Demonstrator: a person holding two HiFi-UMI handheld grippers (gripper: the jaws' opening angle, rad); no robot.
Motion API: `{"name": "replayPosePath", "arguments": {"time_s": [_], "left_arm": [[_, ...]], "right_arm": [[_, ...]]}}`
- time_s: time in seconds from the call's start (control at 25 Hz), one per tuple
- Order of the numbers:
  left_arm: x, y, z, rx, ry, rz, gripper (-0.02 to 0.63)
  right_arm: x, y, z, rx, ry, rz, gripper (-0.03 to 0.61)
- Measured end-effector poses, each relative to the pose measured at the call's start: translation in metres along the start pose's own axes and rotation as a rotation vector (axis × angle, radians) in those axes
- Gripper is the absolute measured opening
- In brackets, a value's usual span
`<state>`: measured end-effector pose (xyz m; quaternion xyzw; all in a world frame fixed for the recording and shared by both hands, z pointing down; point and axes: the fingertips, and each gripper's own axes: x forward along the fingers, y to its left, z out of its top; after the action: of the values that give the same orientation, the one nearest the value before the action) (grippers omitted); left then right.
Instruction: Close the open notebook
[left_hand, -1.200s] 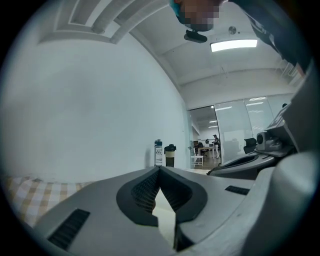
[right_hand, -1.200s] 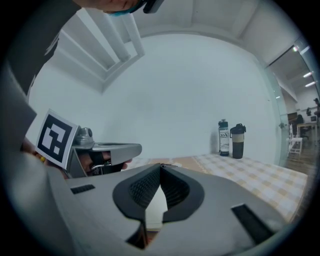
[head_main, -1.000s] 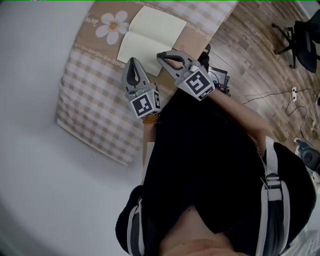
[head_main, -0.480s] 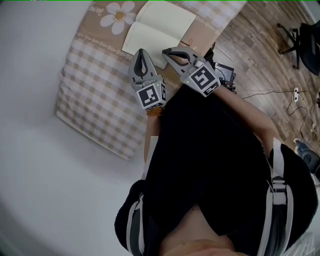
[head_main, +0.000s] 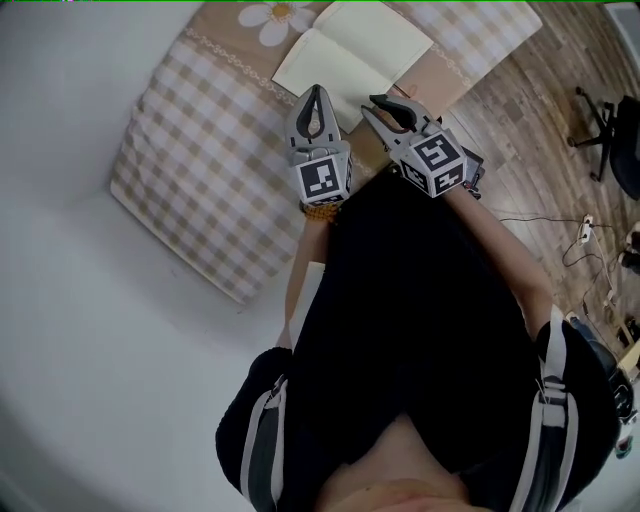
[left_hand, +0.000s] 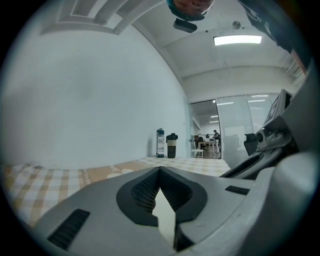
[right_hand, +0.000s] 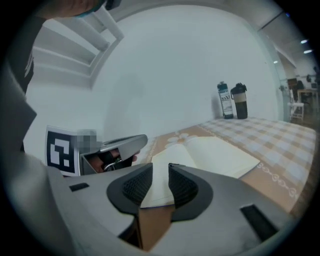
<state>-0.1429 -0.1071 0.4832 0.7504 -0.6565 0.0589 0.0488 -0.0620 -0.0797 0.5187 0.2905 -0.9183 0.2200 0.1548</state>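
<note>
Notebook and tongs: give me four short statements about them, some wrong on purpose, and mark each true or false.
1. The notebook lies open on the checked cloth. True.
2. The left tongs grip a page. False: they are shut on nothing, short of the notebook.
3. The right tongs stand slightly apart, pressing on nothing. True; they have just been opening.
4. Two bottles stand on the notebook. False: the bottles stand far beyond it, near the wall.
</note>
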Motion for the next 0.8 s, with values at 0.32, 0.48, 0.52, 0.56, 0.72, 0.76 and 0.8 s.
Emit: {"name": "replayPosePath", "arguments": {"time_s": [0.32, 0.48, 0.52, 0.56, 0.72, 0.76, 0.8], "left_arm": [[-0.001, 0.001, -0.005, 0.007, 0.011, 0.004, 0.014], [0.0, -0.002, -0.005, 0.01, 0.017, -0.001, 0.014], [0.0, -0.002, -0.007, 0.014, 0.025, -0.003, 0.014], [0.0, -0.003, -0.008, 0.018, 0.03, -0.005, 0.014], [-0.001, -0.005, -0.002, 0.022, 0.006, -0.011, 0.014], [-0.001, -0.005, -0.002, 0.025, 0.008, -0.01, 0.014], [-0.001, -0.004, -0.003, 0.03, 0.01, -0.01, 0.014]], "right_arm": [[-0.003, -0.025, -0.017, 0.431, 0.06, 0.002, 0.34], [0.004, -0.022, -0.025, 0.648, 0.085, 0.04, 0.402], [0.006, -0.021, -0.028, 0.665, 0.091, 0.043, 0.407], [0.008, -0.021, -0.032, 0.677, 0.098, 0.041, 0.416], [0.013, -0.021, -0.038, 0.768, 0.105, 0.051, 0.416], [0.014, -0.022, -0.04, 0.797, 0.104, 0.056, 0.416], [0.015, -0.023, -0.041, 0.823, 0.099, 0.061, 0.416]]}}
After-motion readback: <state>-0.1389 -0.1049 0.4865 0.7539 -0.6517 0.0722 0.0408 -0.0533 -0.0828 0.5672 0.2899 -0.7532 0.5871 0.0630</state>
